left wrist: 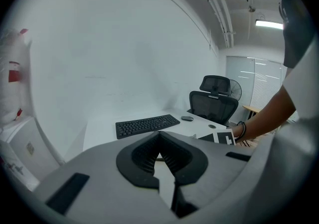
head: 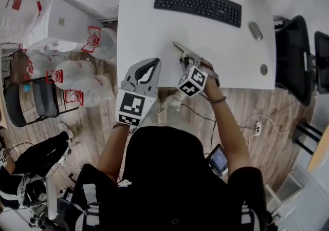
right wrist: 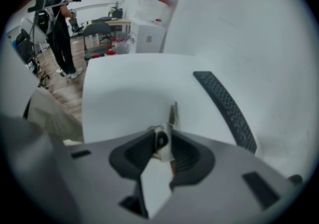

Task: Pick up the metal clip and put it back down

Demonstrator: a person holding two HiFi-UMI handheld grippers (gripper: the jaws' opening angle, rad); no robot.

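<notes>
The metal clip (head: 181,49) lies low over the white table (head: 144,24), its thin end pointing toward the keyboard. My right gripper (head: 188,61) holds its near end. In the right gripper view the clip (right wrist: 162,140) fills the narrow gap between the jaw tips of the right gripper (right wrist: 161,136), and the pads look pressed on both its sides; that view is blurred. My left gripper (head: 146,69) hovers at the table's front edge, a hand's width left of the clip. Seen from its own camera, the left gripper (left wrist: 159,135) is shut with nothing between its jaws.
A black keyboard (head: 198,5) lies at the far side of the table, a mouse (head: 255,31) to its right. A black office chair (head: 295,50) stands right of the table. Large water bottles (head: 97,42) sit on the floor at the left. Cables (head: 257,124) run across the wooden floor.
</notes>
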